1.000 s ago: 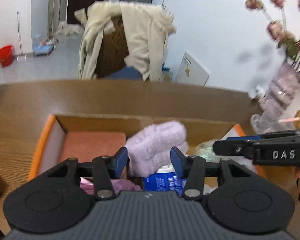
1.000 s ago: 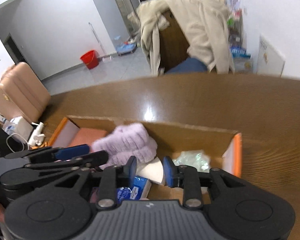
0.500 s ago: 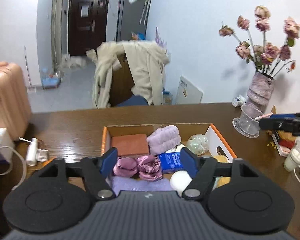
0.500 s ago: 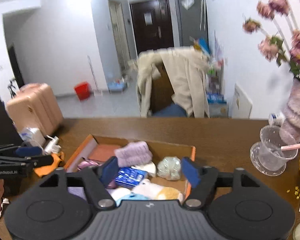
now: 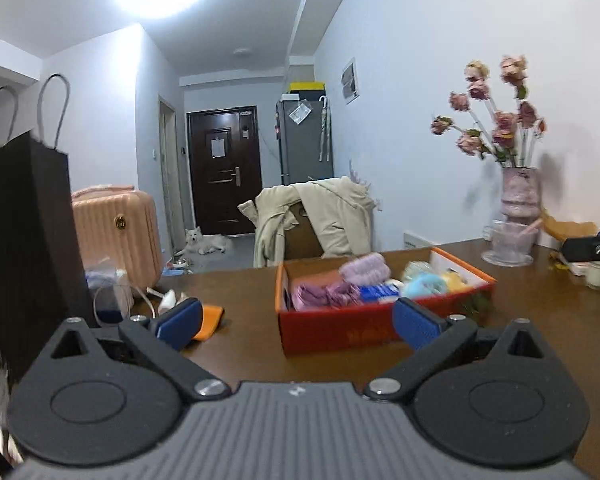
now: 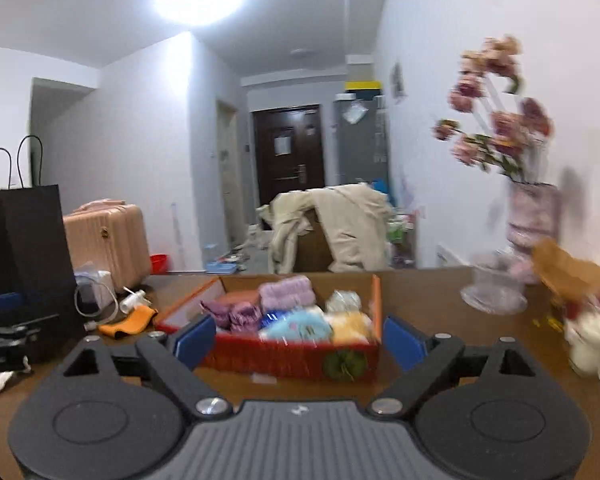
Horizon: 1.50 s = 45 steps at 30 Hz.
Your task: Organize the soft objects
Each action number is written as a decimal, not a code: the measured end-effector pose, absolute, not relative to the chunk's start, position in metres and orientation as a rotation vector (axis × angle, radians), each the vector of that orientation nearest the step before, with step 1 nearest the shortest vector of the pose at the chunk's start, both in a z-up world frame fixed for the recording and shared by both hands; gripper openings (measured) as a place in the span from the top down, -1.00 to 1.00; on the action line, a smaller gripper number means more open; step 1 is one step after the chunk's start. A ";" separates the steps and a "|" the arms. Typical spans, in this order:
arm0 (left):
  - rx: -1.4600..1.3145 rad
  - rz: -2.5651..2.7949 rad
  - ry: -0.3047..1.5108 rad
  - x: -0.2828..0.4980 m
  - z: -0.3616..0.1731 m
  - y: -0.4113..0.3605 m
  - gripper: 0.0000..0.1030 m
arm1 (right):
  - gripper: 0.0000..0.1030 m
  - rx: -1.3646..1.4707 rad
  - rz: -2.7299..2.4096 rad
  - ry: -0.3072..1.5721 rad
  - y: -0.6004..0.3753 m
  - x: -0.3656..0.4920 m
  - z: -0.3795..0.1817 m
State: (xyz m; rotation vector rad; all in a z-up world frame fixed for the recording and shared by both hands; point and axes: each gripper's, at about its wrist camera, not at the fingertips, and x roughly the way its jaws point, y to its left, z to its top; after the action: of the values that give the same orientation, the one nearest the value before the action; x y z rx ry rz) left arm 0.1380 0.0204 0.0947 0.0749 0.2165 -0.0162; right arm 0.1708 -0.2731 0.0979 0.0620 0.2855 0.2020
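Left wrist view: left tool [image 5: 296, 322] is opening wide, empty; box [image 5: 380, 328] of soft items is sitting at 12 o'clock on the desk [image 5: 240, 344]. Right tool [image 6: 300, 340] is likewise opening, empty.

Black paper bag [image 5: 24, 240], pink suitcase [image 5: 114, 236], white dog [image 5: 206, 243] by dark door [image 5: 224, 168], flower vase [image 5: 518, 194]

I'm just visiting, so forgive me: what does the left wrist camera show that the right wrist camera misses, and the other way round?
Only the left view shows a white dog lying on the floor by the dark door. Only the right view shows a red bucket on the floor and the round green thing on the box's front. Both show the orange box of soft things on the brown table, the black paper bag, the peach suitcase, the coat-draped chair and the vase of flowers. Each gripper's jaws are opening, with nothing between them.
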 end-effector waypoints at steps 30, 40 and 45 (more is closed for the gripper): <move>-0.018 -0.043 0.217 0.058 0.061 0.005 -1.00 | -1.00 0.056 0.145 0.310 -0.246 0.093 0.034; -0.016 -0.041 0.215 0.058 0.061 0.006 -1.00 | -1.00 0.059 0.152 0.324 -0.248 0.096 0.033; -0.014 -0.044 0.213 0.057 0.062 0.004 -1.00 | -1.00 0.061 0.150 0.323 -0.249 0.097 0.033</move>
State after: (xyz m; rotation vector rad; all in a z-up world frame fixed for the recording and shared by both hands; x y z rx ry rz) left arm 0.0573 0.0040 0.0618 -0.0139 0.2129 -0.0436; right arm 0.0969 -0.2495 0.0334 0.0611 0.3229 0.1499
